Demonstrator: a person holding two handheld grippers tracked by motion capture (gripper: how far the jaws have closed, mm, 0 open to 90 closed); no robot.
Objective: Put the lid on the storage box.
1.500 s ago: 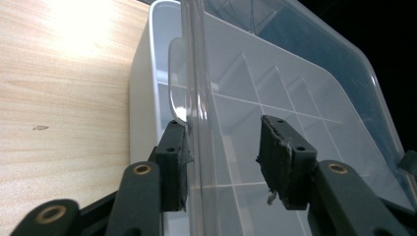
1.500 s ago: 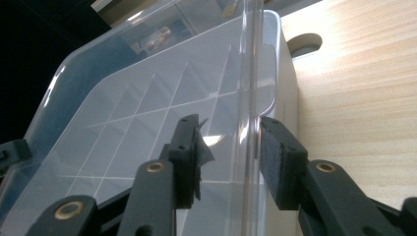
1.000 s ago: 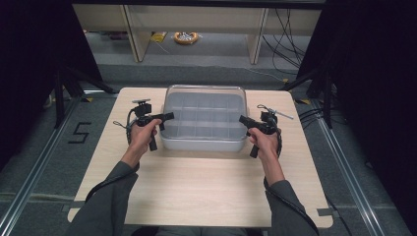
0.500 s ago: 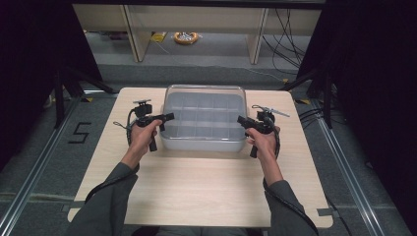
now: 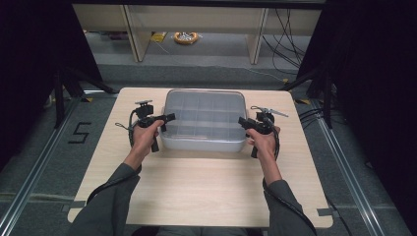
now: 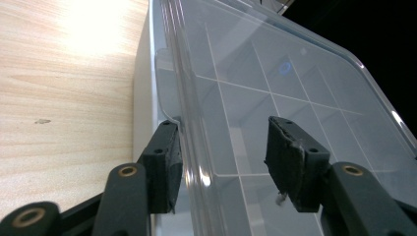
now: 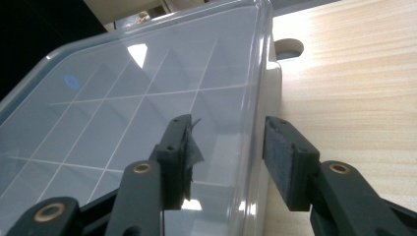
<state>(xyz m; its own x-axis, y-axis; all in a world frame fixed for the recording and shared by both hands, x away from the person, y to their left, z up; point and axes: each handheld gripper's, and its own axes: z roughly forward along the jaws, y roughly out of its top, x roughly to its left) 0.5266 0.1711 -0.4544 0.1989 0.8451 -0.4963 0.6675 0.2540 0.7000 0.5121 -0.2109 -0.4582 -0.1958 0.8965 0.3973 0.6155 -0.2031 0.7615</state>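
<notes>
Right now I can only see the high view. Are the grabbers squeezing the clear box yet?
Observer: Not yet. In the left gripper view, the left gripper is open, with the lid's edge between its jaws.
Child: And the other one?
Observer: The right gripper is open too, one jaw over the lid, one outside the box's side.
Child: Is there stuff inside the box?
Observer: Through the lid I see white dividers making compartments; the ones showing look empty.
Child: Anything on the lid?
Observer: A small blue round mark.
</notes>
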